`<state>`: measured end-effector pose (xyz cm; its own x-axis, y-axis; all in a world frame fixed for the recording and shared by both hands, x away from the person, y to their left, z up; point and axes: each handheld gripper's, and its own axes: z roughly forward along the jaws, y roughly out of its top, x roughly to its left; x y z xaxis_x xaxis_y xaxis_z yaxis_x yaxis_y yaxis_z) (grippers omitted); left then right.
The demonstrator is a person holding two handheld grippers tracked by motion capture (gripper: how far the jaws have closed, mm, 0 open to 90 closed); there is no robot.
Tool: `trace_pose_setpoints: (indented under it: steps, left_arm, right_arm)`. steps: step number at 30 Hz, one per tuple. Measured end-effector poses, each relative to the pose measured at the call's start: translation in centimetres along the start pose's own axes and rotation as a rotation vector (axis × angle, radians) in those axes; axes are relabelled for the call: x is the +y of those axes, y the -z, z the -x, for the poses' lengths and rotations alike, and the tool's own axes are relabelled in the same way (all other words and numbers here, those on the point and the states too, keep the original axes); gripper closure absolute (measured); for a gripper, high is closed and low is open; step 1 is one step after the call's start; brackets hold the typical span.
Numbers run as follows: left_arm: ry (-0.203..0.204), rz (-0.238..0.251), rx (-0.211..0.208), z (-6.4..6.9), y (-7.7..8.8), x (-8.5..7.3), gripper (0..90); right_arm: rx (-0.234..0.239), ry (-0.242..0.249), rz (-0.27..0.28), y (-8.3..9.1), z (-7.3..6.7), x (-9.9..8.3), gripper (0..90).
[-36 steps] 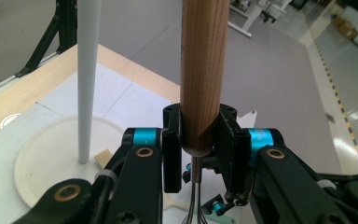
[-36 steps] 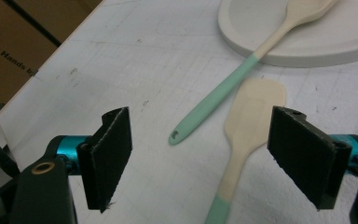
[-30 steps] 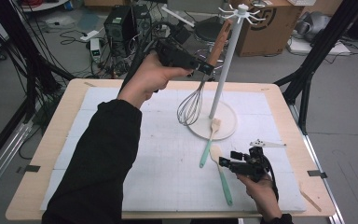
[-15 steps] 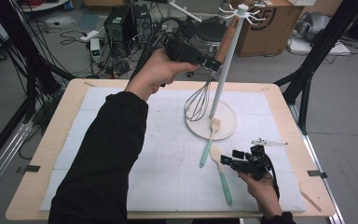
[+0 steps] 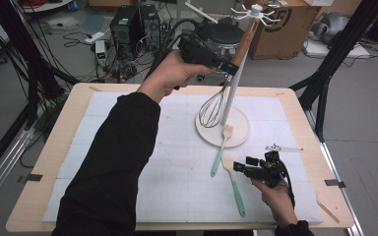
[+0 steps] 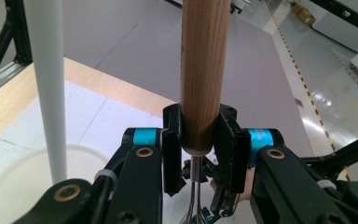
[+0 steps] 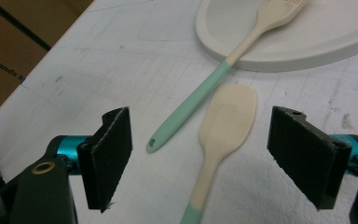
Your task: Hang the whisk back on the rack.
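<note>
Lifted higher than before: whisk (image 5: 213,109), wooden handle clenched in left tongs (image 5: 229,66) beside white stand (image 5: 234,83). Right tongs (image 7: 200,158) released over spatula (image 7: 223,126) on bench (image 5: 128,162).

A wire whisk with a round wooden handle (image 5: 215,103) hangs upright beside the white pole of a round-based utensil stand (image 5: 232,84), its handle clamped near the lower end. On the counter lie a cream slotted turner with a mint-green handle (image 5: 222,150) (head resting on the stand's base) and a cream spatula with a mint-green handle (image 5: 233,181) just beside it, flat on the white mat.
</note>
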<state>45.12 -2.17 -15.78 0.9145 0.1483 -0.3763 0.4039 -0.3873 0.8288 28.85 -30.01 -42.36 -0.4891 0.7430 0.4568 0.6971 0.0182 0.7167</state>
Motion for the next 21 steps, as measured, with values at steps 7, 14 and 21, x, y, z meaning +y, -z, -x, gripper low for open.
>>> trace_pose_setpoints:
  steps: [7,14,21]
  left_arm:
    - [0.012,0.010,-0.014,-1.0,0.0,-0.1,73.8]
    - [0.029,0.032,-0.048,-2.5,-0.3,-0.1,73.8]
    - [0.024,0.052,-0.125,-3.8,-1.2,-0.2,73.7]
  right_arm:
    - [-0.001,-0.009,0.006,0.2,0.2,0.1,21.2]
    - [-0.005,-0.005,0.003,0.3,0.2,0.4,21.2]
    - [-0.021,-0.004,0.013,0.6,0.0,0.6,21.3]
